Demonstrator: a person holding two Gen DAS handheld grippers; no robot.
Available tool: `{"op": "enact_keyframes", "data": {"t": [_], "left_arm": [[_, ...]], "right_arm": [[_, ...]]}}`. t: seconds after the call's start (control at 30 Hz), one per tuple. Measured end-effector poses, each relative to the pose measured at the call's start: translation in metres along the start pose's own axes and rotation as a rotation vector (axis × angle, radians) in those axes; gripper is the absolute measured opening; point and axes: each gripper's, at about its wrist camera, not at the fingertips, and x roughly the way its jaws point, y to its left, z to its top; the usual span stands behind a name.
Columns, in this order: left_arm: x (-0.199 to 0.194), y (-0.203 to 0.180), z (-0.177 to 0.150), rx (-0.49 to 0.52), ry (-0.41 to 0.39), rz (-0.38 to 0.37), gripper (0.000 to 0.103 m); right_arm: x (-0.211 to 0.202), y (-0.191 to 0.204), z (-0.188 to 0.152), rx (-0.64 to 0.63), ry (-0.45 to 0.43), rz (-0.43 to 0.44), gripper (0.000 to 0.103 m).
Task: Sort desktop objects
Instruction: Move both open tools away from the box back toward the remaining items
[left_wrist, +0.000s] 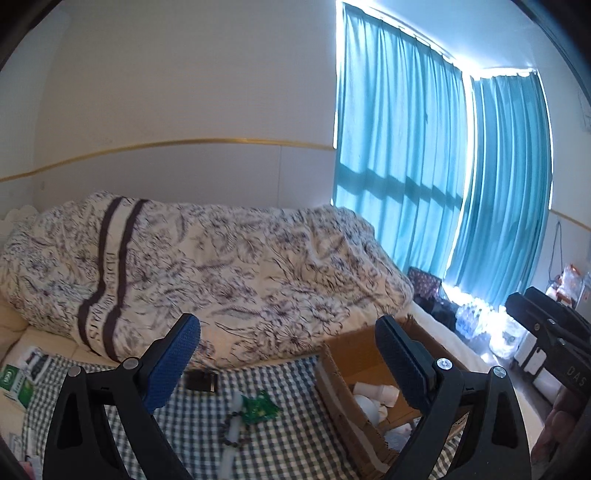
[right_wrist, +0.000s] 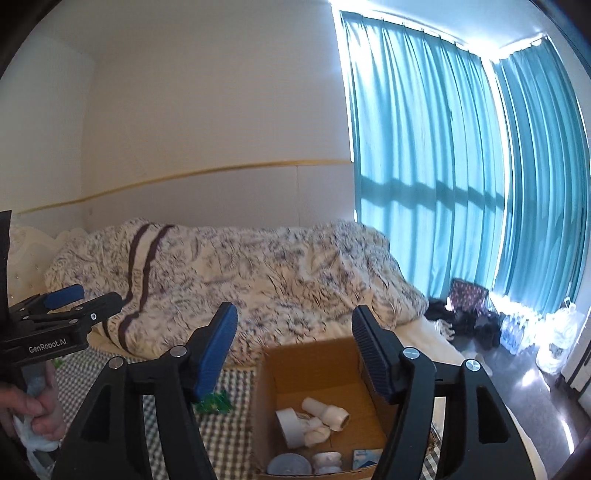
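Observation:
My left gripper (left_wrist: 288, 350) is open and empty, held above a checked cloth (left_wrist: 295, 435). On the cloth below it lie a green packet (left_wrist: 258, 406), a bead bracelet (left_wrist: 229, 428) and a small black object (left_wrist: 201, 381). A cardboard box (left_wrist: 354, 350) stands to the right with white items inside. My right gripper (right_wrist: 295, 343) is open and empty, above the same cardboard box (right_wrist: 306, 365), which holds tape rolls (right_wrist: 288, 421) and other white pieces. The green packet (right_wrist: 214, 401) shows left of the box. The left gripper (right_wrist: 99, 294) appears at the left edge, gripped by a hand (right_wrist: 40, 410).
A bed with a flowered quilt (left_wrist: 221, 266) lies right behind the cloth. Green and white boxes (left_wrist: 16, 384) sit at the cloth's left edge. Teal curtains (right_wrist: 461, 184) cover the window; bags and water bottles (right_wrist: 517, 332) stand on the floor at right.

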Motion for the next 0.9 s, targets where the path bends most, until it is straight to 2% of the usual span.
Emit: {"op": "enact_keyframes", "data": {"t": [0.1, 0.27, 0.57, 0.7, 0.83, 0.9], "left_arm": [[-0.024, 0.021, 0.006, -0.01, -0.029, 0.027, 0.098], [-0.054, 0.062, 0.008, -0.028, -0.047, 0.083, 0.098], [-0.065, 0.106, -0.005, -0.062, -0.032, 0.127, 0.098], [-0.055, 0.122, -0.014, -0.074, -0.005, 0.143, 0.098], [-0.037, 0.134, -0.026, -0.091, 0.04, 0.15, 0.098], [-0.027, 0.136, -0.033, -0.091, 0.059, 0.145, 0.098]], "right_arm": [[-0.016, 0.02, 0.008, -0.007, -0.036, 0.017, 0.07], [-0.025, 0.053, 0.013, -0.032, -0.042, 0.043, 0.07], [-0.019, 0.11, 0.01, -0.07, -0.039, 0.099, 0.078], [-0.005, 0.124, 0.002, -0.081, -0.002, 0.114, 0.079], [0.024, 0.137, -0.01, -0.083, 0.134, 0.141, 0.079], [0.035, 0.14, -0.017, -0.094, 0.152, 0.142, 0.079]]}}
